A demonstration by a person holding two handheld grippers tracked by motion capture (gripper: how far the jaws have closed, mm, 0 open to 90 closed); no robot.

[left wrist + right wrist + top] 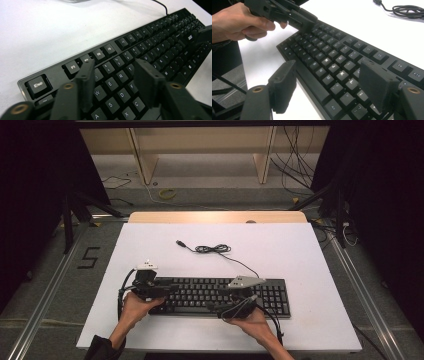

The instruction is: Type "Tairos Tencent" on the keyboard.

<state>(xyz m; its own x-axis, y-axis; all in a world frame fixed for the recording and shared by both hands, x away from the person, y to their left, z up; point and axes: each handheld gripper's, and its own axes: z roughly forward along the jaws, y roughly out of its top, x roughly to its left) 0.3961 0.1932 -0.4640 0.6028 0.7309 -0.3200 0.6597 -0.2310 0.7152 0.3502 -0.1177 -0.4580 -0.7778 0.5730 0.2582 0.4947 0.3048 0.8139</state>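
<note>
The keyboard [220, 296] lies flat on the white table [300, 255], in the lower centre of the high view, its long front edge toward the person. Its cable [212, 249] runs off the back edge to a loose coil in the middle of the frame, plug end free.

Risks, as judged. With both sets of jaws standing open over the keys, a descent would press or snag keycaps rather than seat on the case edges; a lift from one end alone would tilt the board and drag it. The trailing cable could catch if the board is shifted toward the person (slack appears ample).

Left gripper [113, 75]: held low over the left end of the board, jaws apart, tips above the upper letter rows in the centre of its own view, gripping nothing. The left hand [134, 306] sits at the lower left of the high view.

Right gripper [327, 87]: over the right-middle key block, jaws wide apart and empty, one jaw hanging off the front edge in the lower left of its view. The right hand [250, 317] comes in from the bottom edge.
</note>
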